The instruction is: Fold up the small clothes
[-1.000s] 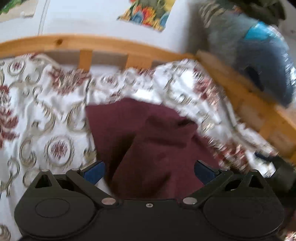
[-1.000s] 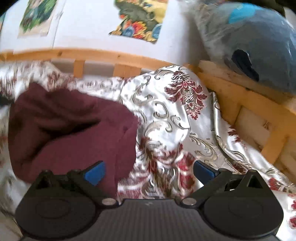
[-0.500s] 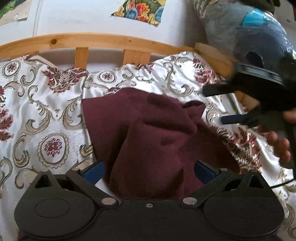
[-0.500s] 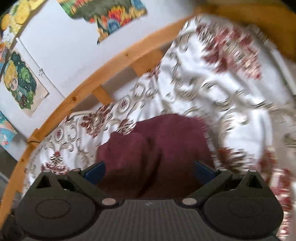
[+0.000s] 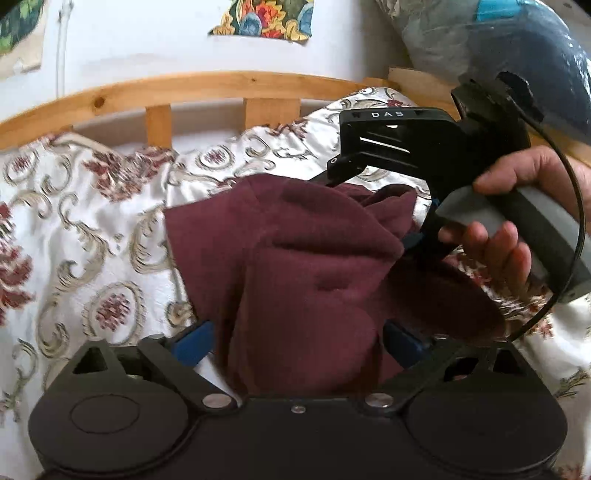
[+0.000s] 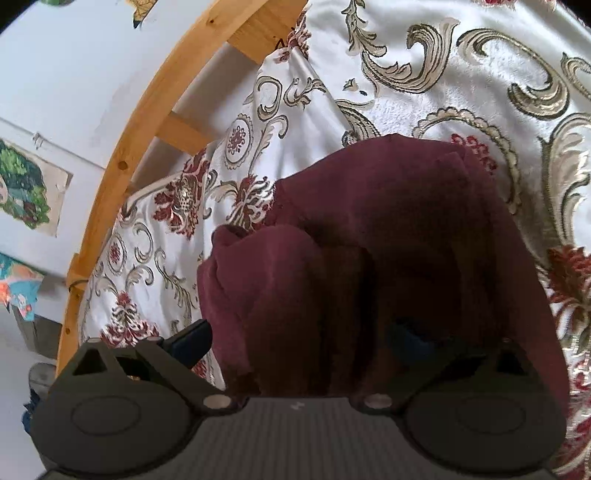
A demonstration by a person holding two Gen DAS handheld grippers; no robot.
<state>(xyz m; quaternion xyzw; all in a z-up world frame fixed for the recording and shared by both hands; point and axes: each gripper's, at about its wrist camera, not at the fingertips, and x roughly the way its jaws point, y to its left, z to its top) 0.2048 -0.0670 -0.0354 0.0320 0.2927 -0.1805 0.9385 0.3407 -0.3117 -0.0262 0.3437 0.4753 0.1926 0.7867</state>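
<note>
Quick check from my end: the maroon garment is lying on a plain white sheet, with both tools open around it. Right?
Not quite. The sheet is not plain: it is white with a red and gold floral pattern, as both wrist views show. The rest holds: the maroon garment lies on it, and the left tool and right tool stand open around it.

Home bedroom, wooden bed frame (image 5: 207, 86), floral bedspread (image 5: 74, 221)

right tool (image 5: 373, 206) tips buried behind maroon garment (image 5: 314, 266) — grip unclear, wall pictures (image 5: 264, 18) cropped by frame edge
</note>
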